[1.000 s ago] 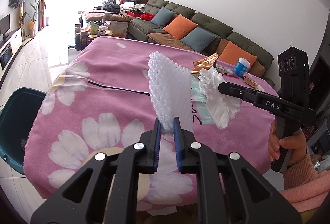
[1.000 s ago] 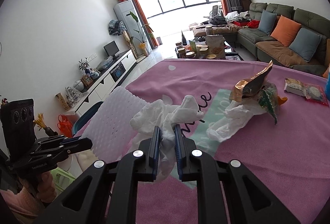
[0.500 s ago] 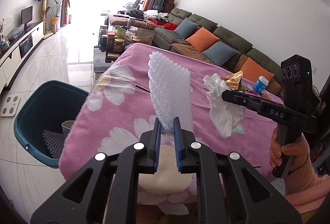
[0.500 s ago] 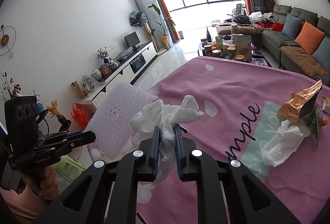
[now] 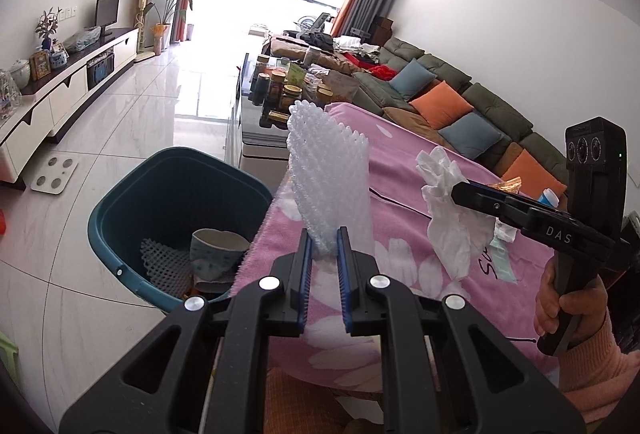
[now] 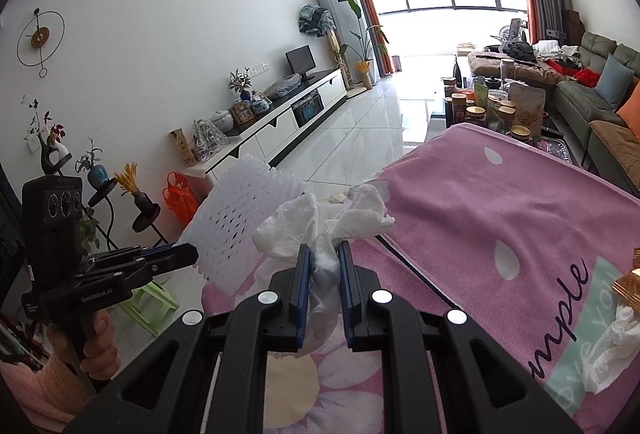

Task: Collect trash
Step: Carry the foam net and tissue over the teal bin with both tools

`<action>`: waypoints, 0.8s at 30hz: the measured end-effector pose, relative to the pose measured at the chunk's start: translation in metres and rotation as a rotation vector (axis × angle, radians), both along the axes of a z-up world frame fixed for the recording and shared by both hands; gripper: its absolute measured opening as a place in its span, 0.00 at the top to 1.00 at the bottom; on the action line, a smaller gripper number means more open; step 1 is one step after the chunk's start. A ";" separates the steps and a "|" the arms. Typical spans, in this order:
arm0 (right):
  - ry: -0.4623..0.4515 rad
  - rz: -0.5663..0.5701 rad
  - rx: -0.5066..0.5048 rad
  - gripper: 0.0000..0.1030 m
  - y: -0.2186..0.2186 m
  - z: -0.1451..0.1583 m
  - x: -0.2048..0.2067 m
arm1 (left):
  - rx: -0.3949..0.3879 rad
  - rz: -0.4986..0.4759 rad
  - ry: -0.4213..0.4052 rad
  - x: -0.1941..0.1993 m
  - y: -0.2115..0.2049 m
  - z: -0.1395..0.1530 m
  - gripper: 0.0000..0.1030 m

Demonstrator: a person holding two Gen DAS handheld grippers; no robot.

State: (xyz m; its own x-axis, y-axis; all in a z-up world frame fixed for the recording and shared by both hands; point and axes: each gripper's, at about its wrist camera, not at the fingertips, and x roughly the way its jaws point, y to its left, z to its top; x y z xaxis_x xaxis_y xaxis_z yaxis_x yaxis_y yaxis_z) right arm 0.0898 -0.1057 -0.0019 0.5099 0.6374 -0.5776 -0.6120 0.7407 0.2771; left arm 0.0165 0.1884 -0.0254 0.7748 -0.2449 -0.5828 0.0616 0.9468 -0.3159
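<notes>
Left wrist: "DAS" on right claw (image 5: 456, 190)

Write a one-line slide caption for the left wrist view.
Left claw carries white foam netting beside the teal bin; right claw carries crumpled tissue.

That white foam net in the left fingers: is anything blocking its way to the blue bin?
Nothing visible does. The foam net is held up beside the open teal bin, which stands on the floor against the pink table's edge.
</notes>
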 end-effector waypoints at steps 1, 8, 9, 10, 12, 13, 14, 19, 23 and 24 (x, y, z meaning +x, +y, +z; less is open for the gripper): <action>0.000 0.010 -0.002 0.88 0.005 0.000 0.001 | -0.001 0.012 -0.001 -0.001 0.005 0.000 0.88; 0.006 0.069 -0.009 0.88 0.040 0.002 0.011 | 0.001 0.091 0.012 -0.004 0.033 -0.004 0.88; 0.007 0.077 -0.012 0.88 0.045 0.002 0.012 | 0.003 0.102 0.015 -0.005 0.036 -0.006 0.88; 0.006 0.083 -0.014 0.88 0.050 0.002 0.011 | 0.005 0.111 0.018 -0.005 0.040 -0.006 0.88; 0.005 0.098 -0.020 0.88 0.059 0.002 0.014 | 0.007 0.130 0.025 -0.005 0.046 -0.008 0.88; 0.004 0.104 -0.024 0.88 0.065 0.002 0.016 | 0.006 0.139 0.029 -0.004 0.051 -0.010 0.88; 0.003 0.109 -0.025 0.88 0.070 0.003 0.017 | 0.005 0.149 0.033 -0.004 0.054 -0.011 0.88; 0.021 0.127 -0.024 0.88 0.090 0.001 0.028 | 0.006 0.202 0.058 -0.001 0.070 -0.020 0.88; 0.028 0.143 -0.037 0.88 0.106 -0.004 0.033 | 0.009 0.229 0.081 0.004 0.082 -0.028 0.88; 0.030 0.147 -0.040 0.88 0.111 -0.004 0.034 | 0.010 0.234 0.085 0.005 0.083 -0.029 0.88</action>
State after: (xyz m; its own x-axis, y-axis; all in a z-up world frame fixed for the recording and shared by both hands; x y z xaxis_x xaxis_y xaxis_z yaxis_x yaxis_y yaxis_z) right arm 0.1240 0.0054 -0.0062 0.3952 0.6798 -0.6178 -0.7065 0.6548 0.2686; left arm 0.0213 0.2716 -0.0546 0.7581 -0.0590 -0.6495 -0.1856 0.9352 -0.3016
